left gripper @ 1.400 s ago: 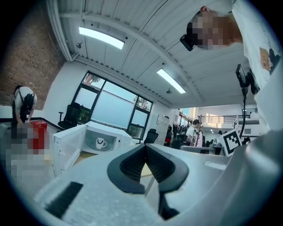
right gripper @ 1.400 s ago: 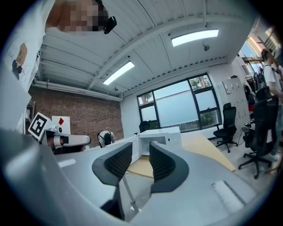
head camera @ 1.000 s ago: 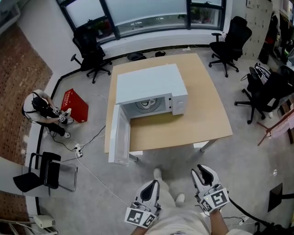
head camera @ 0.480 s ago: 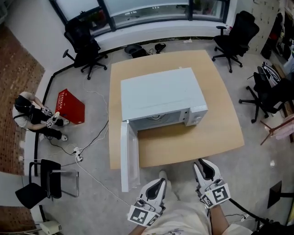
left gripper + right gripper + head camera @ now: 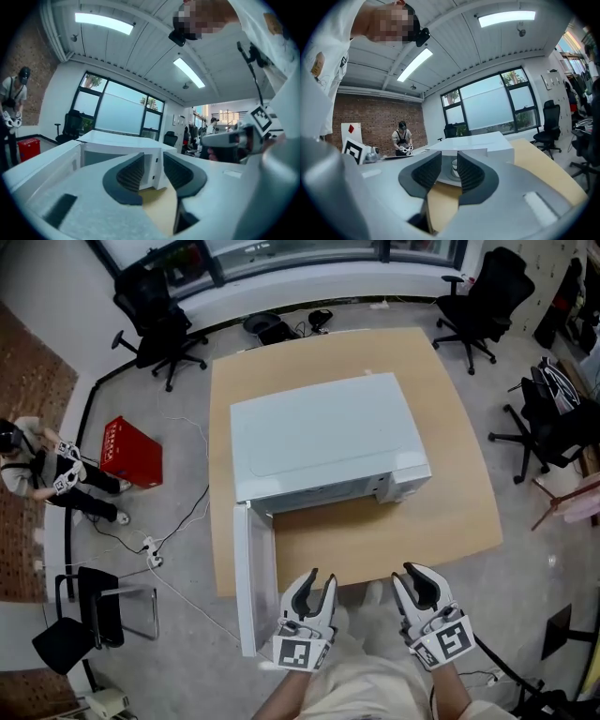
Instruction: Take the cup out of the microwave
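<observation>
A white microwave [image 5: 323, 437] stands on the wooden table [image 5: 375, 535], its door [image 5: 255, 577] swung open toward me at the left. From the head view its top hides the inside. In the right gripper view a white cup [image 5: 454, 165] sits on the turntable inside the microwave [image 5: 478, 143], far beyond the jaws. My left gripper [image 5: 307, 592] hovers at the table's near edge beside the door, jaws opening, nothing between them [image 5: 153, 161]. My right gripper [image 5: 419, 582] is level with it on the right, jaws opening and empty [image 5: 449, 168].
Black office chairs [image 5: 155, 320] [image 5: 483, 292] ring the table. A red crate [image 5: 131, 451] and a person [image 5: 28, 470] are on the floor at left, with a cable [image 5: 178, 531] trailing to the table. A black chair [image 5: 89, 615] stands near left.
Both grippers have moved forward to the table's near edge. The left jaws have parted from shut. The microwave's inside and the cup have dropped out of the head view.
</observation>
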### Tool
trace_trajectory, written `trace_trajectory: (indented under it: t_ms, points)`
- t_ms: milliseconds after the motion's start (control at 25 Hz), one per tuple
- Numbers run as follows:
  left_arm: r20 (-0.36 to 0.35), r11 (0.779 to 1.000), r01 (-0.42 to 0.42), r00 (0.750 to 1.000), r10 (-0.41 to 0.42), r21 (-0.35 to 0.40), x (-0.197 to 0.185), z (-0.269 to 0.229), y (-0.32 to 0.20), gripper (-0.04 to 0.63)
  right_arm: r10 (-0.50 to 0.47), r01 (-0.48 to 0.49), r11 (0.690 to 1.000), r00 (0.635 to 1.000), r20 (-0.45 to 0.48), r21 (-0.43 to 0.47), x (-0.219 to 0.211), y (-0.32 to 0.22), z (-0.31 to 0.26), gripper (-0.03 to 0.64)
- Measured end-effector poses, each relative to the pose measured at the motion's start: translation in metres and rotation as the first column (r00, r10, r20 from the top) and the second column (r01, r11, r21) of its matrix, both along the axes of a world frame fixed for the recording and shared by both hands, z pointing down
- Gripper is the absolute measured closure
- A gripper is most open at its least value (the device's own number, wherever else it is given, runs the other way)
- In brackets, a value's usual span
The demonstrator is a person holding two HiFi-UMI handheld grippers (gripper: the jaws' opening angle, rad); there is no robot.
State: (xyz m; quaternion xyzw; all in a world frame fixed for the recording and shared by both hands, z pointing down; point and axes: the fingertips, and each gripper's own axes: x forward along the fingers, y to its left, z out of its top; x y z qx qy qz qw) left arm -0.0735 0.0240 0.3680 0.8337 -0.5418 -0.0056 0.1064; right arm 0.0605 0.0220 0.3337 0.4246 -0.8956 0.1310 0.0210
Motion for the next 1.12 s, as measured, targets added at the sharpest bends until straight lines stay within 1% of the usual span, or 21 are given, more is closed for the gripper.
trace_trajectory:
  t_ms: [80,160,240,320,400,480,520,640,760,880,960,1040,1120]
  points:
    - [0.037,0.997,0.075,0.997,-0.074,-0.004,-0.008,0.024,-0.03,0.397,-0.006,0.006,1.0,1.0,-0.002,-0.012,0.002,-0.003,0.004,0.506]
    - [0.065,0.99,0.142,0.988,-0.142,0.003,-0.015,0.049,-0.063,0.356,-0.018,0.018,0.999,1.0,-0.006,-0.027,0.003,-0.007,0.014,0.506]
    - [0.078,0.979,0.201,0.976,-0.203,0.026,-0.022,0.071,-0.097,0.314,-0.038,0.037,0.998,0.999,-0.009,-0.048,0.001,-0.009,0.03,0.506]
    - [0.081,0.965,0.259,0.962,-0.262,0.04,-0.032,0.092,-0.129,0.224,-0.063,0.062,0.995,0.998,-0.012,-0.079,-0.006,-0.01,0.049,0.506]
    - [0.106,0.949,0.314,0.944,-0.314,0.017,-0.041,0.113,-0.158,0.197,-0.085,0.083,0.99,0.996,-0.02,-0.116,-0.011,-0.01,0.068,0.506]
    - [0.15,0.939,0.344,0.929,-0.338,-0.016,-0.047,0.131,-0.184,0.193,-0.099,0.095,0.985,0.995,-0.023,-0.141,-0.016,-0.011,0.081,0.506]
    - [0.168,0.937,0.348,0.926,-0.339,-0.028,-0.048,0.138,-0.195,0.192,-0.103,0.099,0.984,0.995,-0.02,-0.145,-0.019,-0.012,0.085,0.506]
    - [0.193,0.938,0.343,0.925,-0.328,-0.051,-0.049,0.157,-0.224,0.184,-0.117,0.114,0.983,0.993,-0.007,-0.145,-0.029,-0.019,0.094,0.506]
    - [0.211,0.935,0.348,0.921,-0.328,-0.064,-0.046,0.172,-0.239,0.175,-0.122,0.121,0.981,0.993,0.007,-0.151,-0.035,-0.026,0.1,0.506]
    - [0.211,0.929,0.363,0.915,-0.343,-0.064,-0.048,0.177,-0.249,0.17,-0.119,0.12,0.981,0.993,0.017,-0.151,-0.042,-0.032,0.103,0.506]
    - [0.205,0.928,0.369,0.914,-0.35,-0.06,-0.049,0.177,-0.254,0.17,-0.111,0.111,0.984,0.994,0.003,-0.138,-0.045,-0.036,0.106,0.506]
    - [0.198,0.929,0.366,0.916,-0.35,-0.054,-0.049,0.176,-0.258,0.17,-0.091,0.088,0.989,0.996,-0.025,-0.117,-0.046,-0.041,0.114,0.506]
    - [0.19,0.933,0.358,0.92,-0.344,-0.046,-0.048,0.176,-0.26,0.17,-0.078,0.076,0.993,0.997,-0.017,-0.096,-0.05,-0.048,0.118,0.502]
